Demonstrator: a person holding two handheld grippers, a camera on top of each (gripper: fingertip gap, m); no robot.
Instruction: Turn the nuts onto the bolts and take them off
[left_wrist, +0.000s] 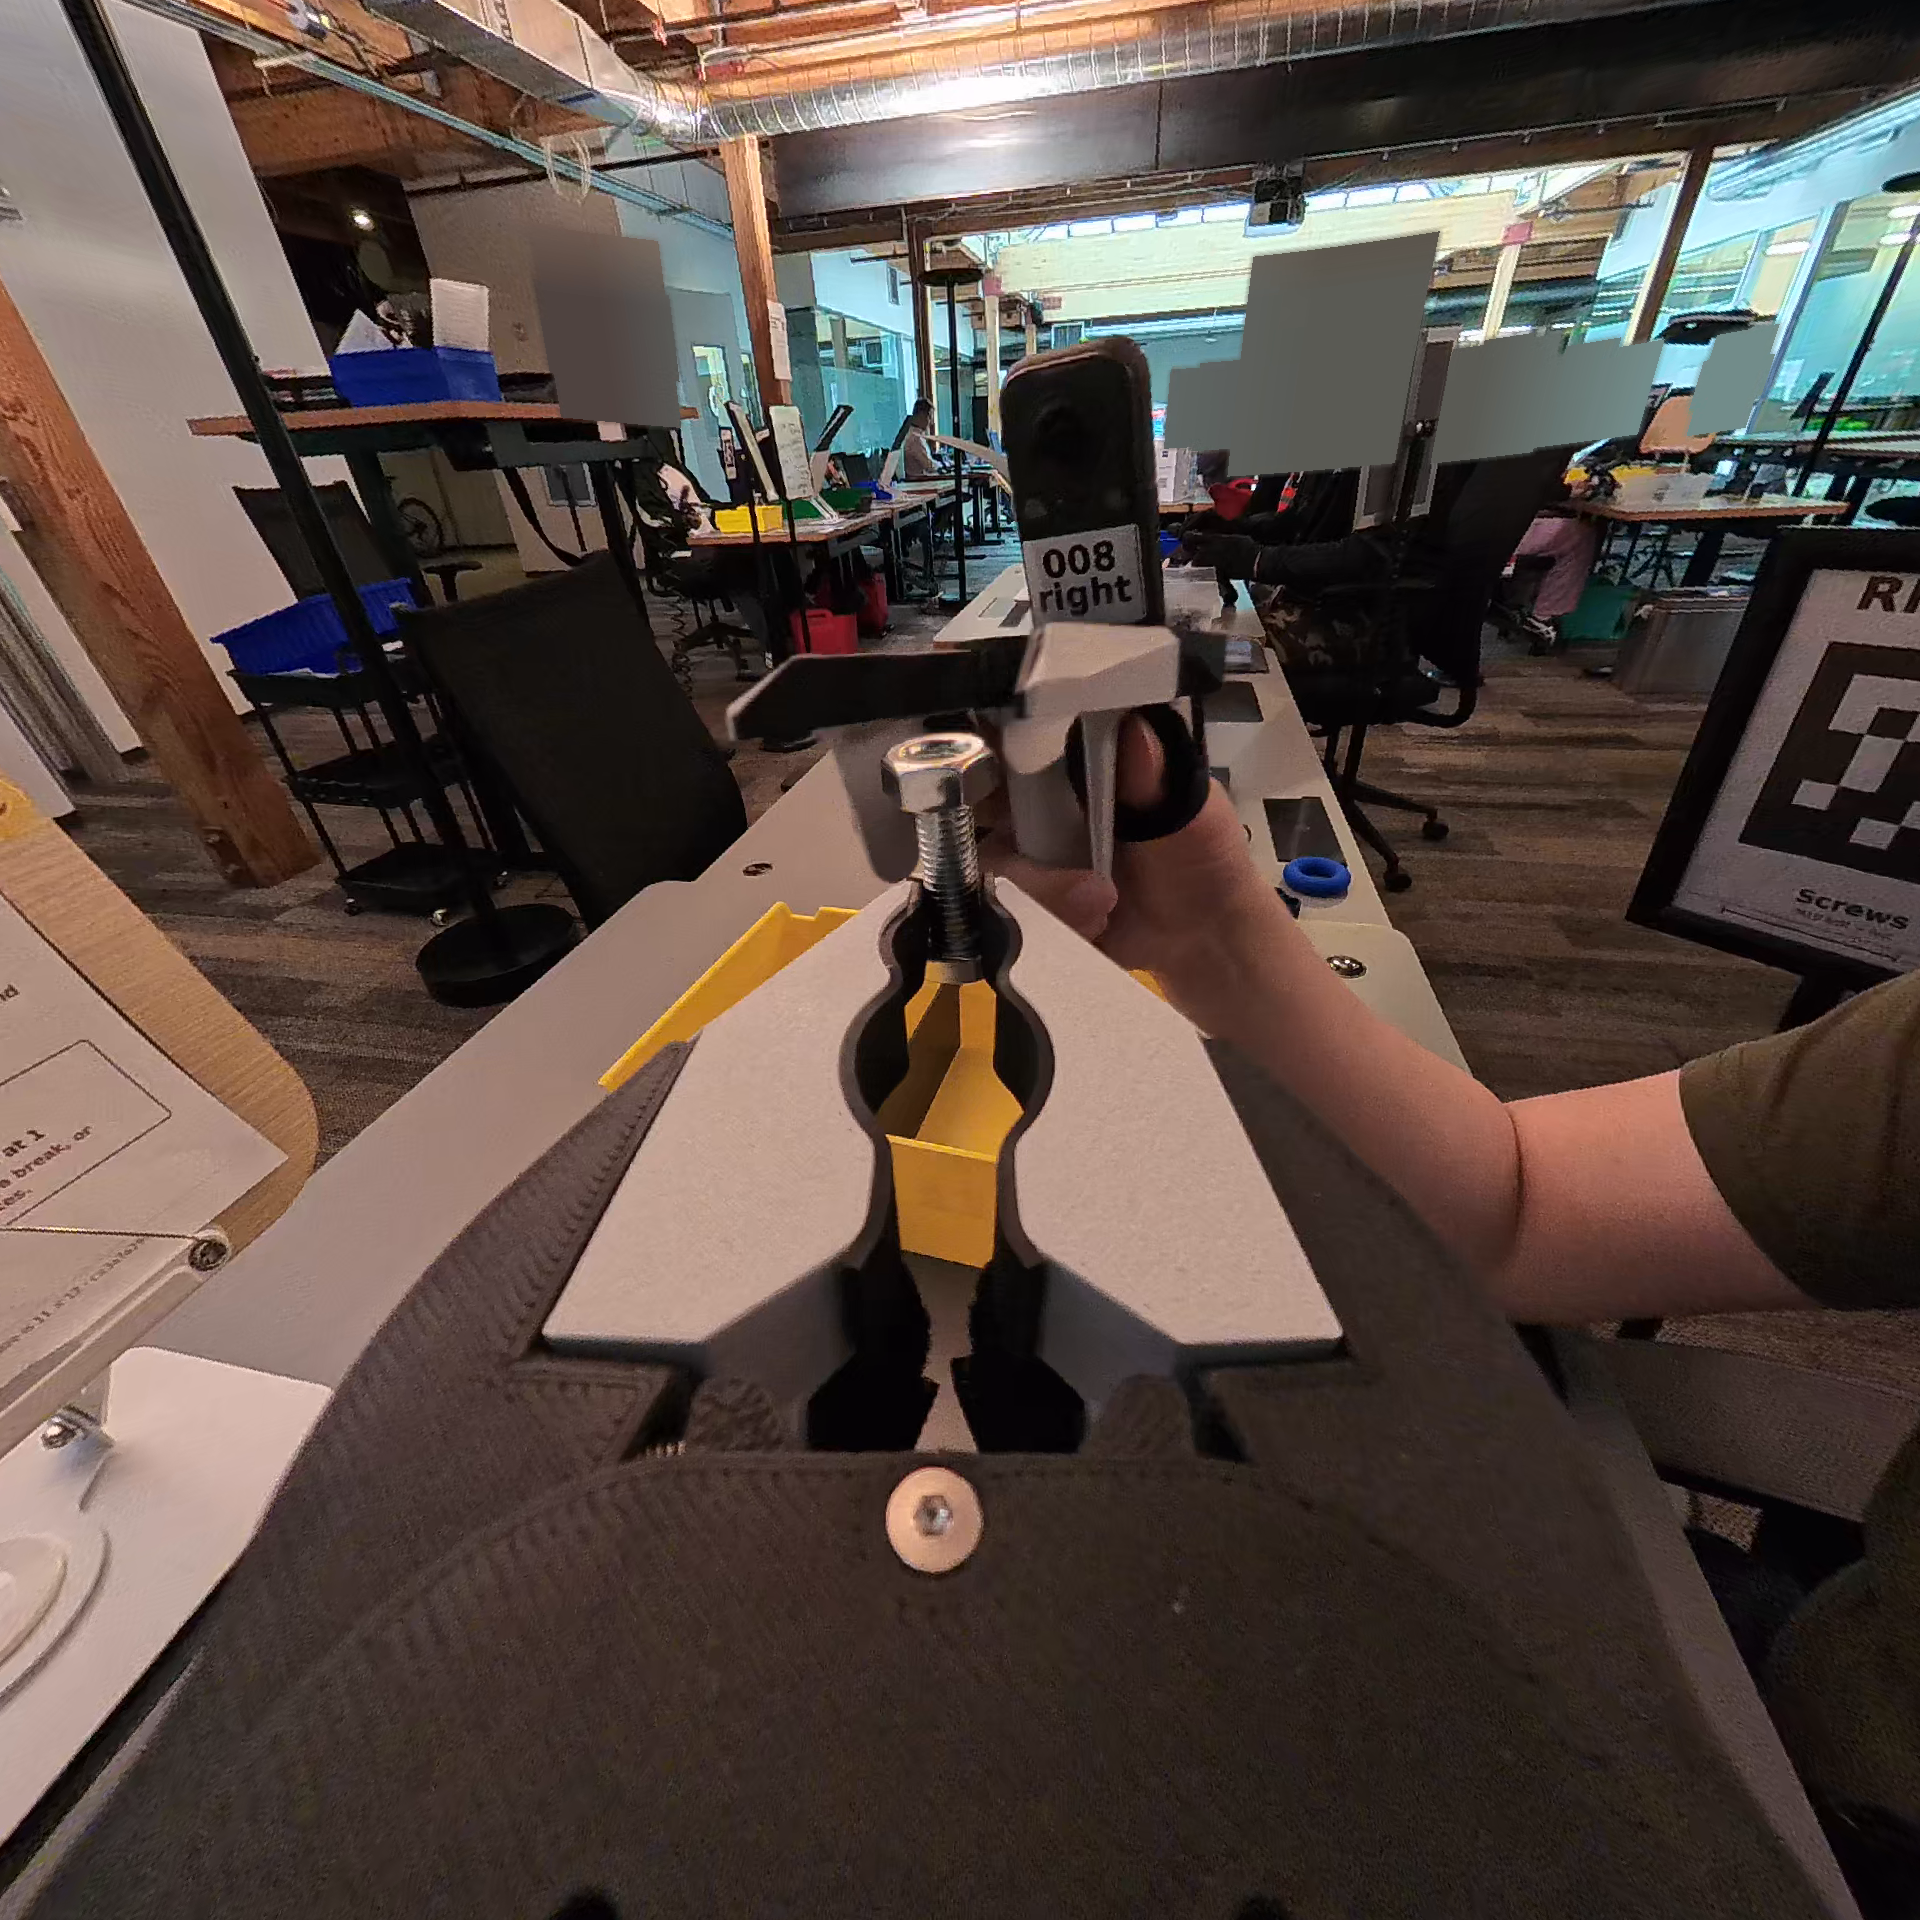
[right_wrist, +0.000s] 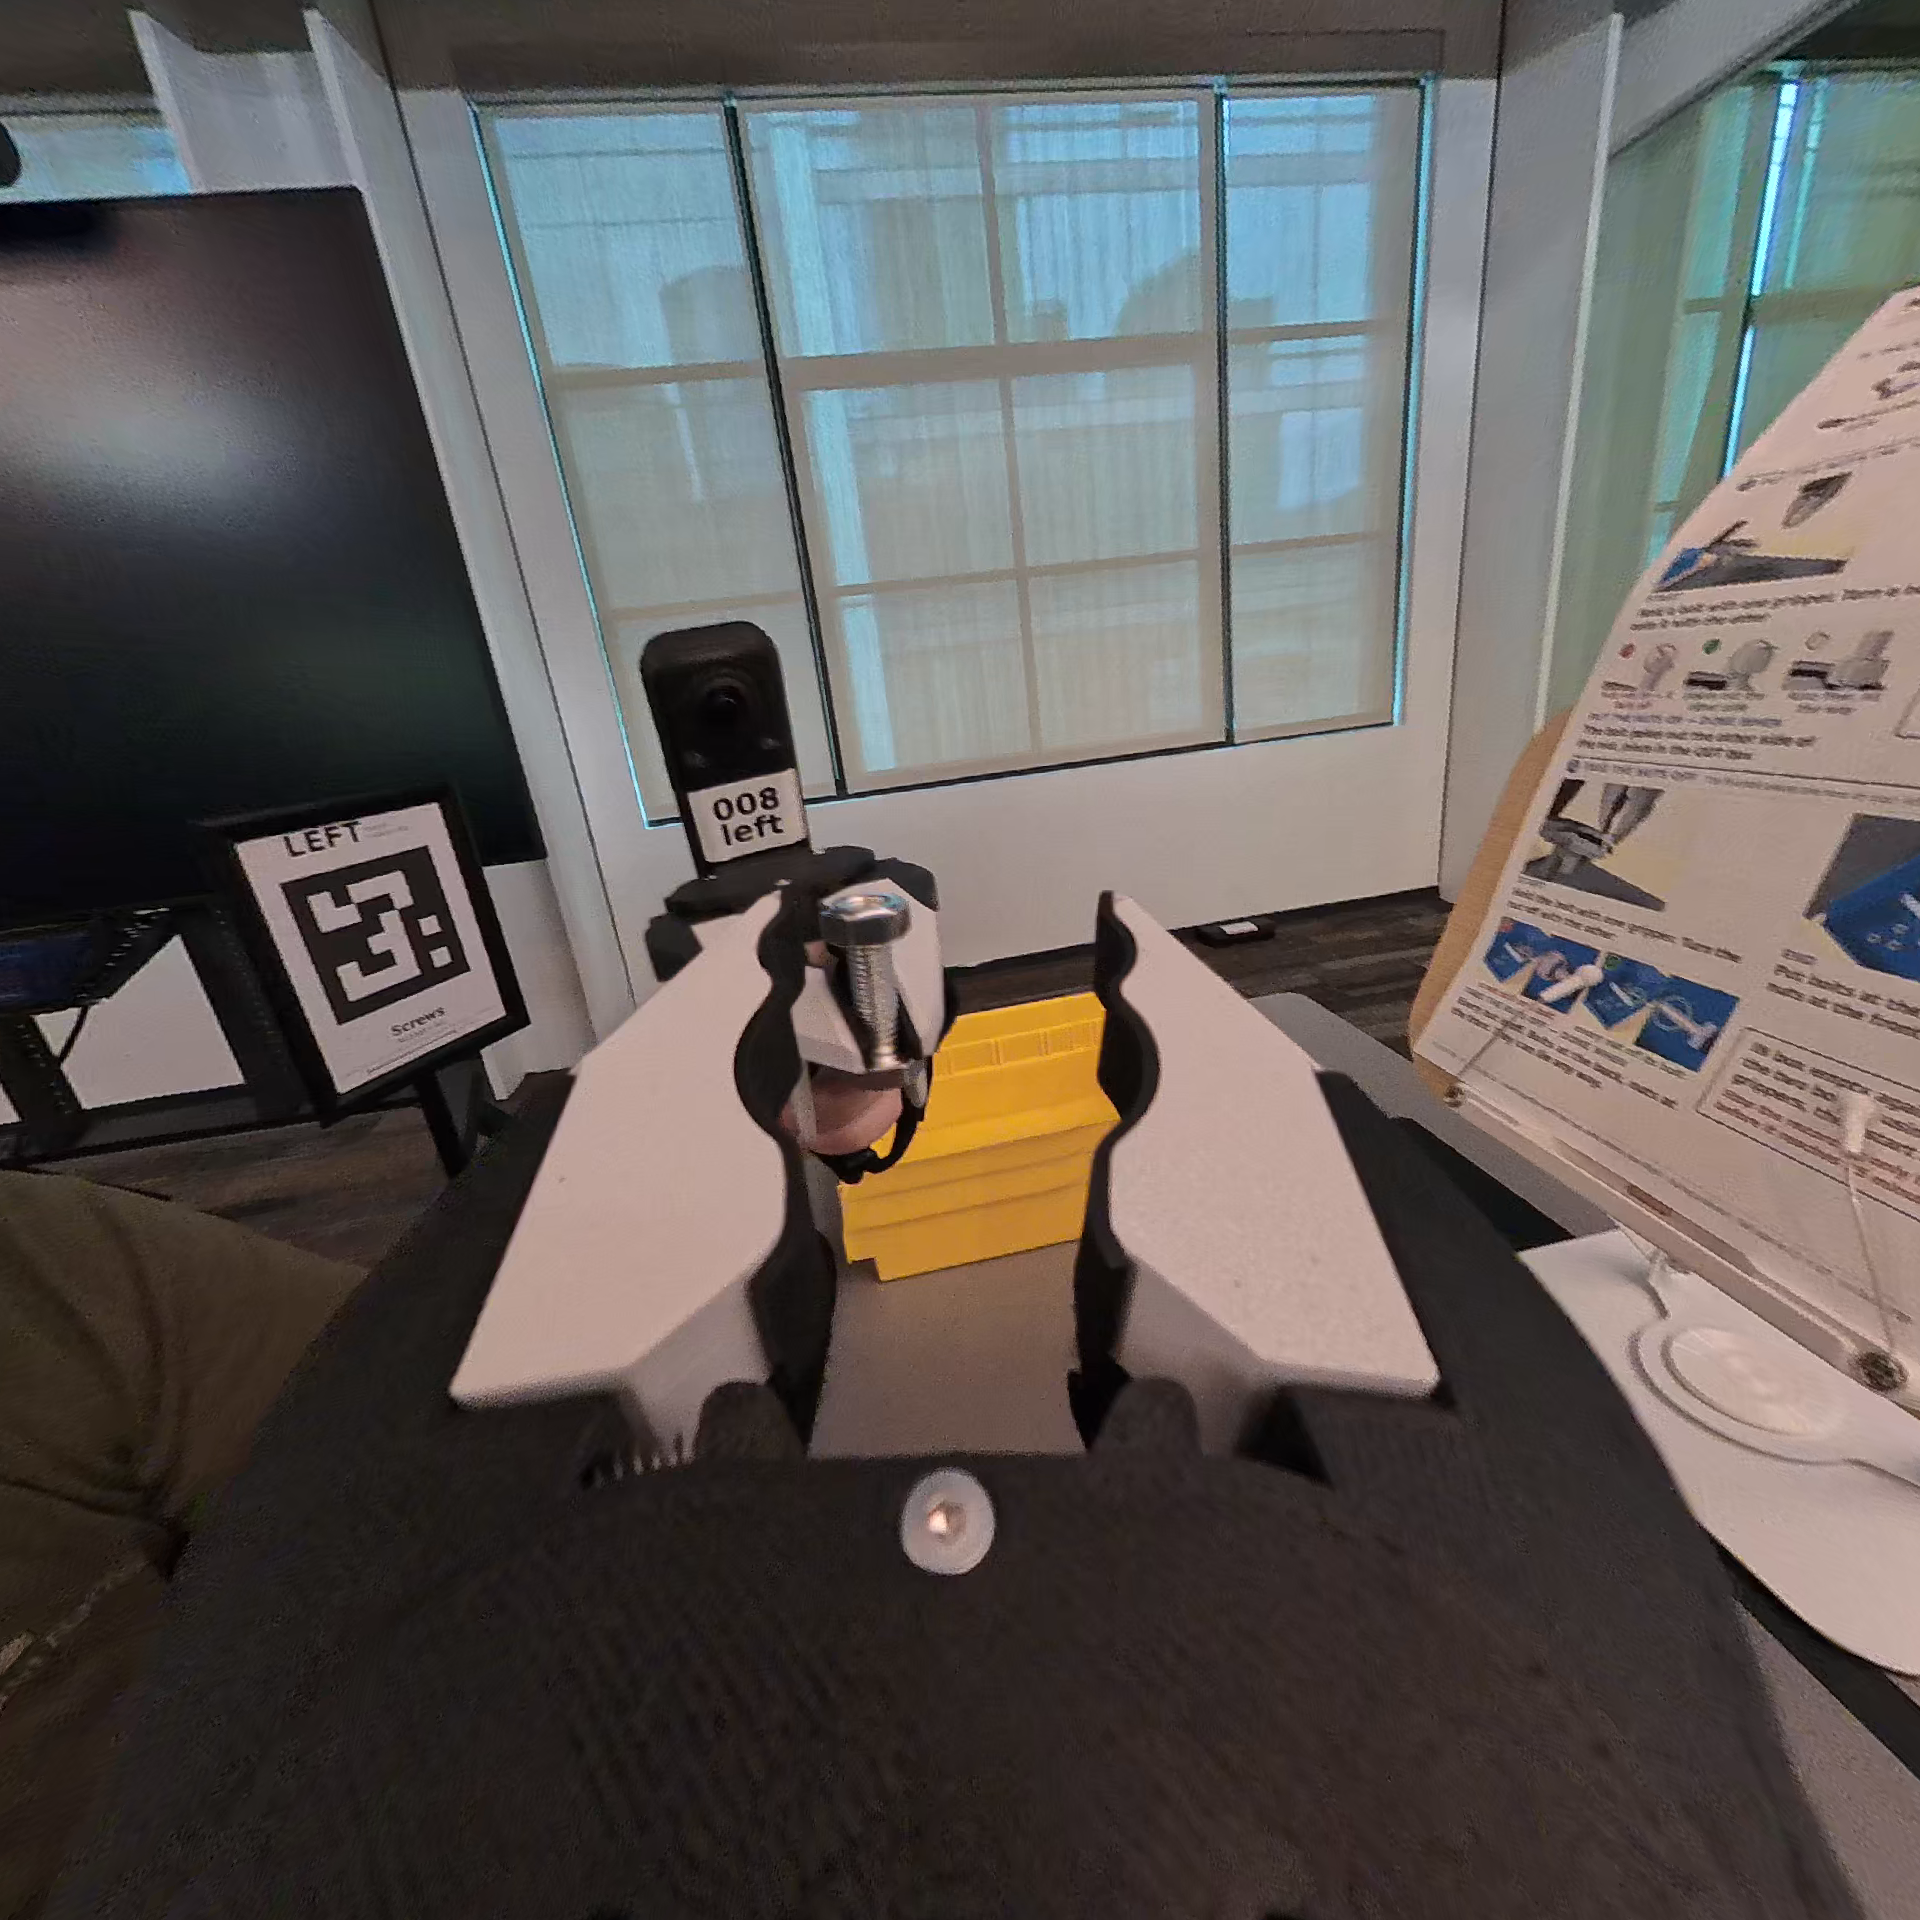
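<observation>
Steel bolt (left_wrist: 940, 831) upright, head uppermost

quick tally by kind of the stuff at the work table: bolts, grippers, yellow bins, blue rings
bolt: 1
grippers: 2, left gripper and right gripper
yellow bin: 1
blue ring: 1
total: 5

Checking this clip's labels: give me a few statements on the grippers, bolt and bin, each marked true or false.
1. The left gripper is shut on the bolt. True.
2. The bolt points head down. False: its hex head is on top.
3. The right gripper holds a nut. False: it is open and empty.
4. A yellow bin lies beyond the right gripper. True.
</observation>
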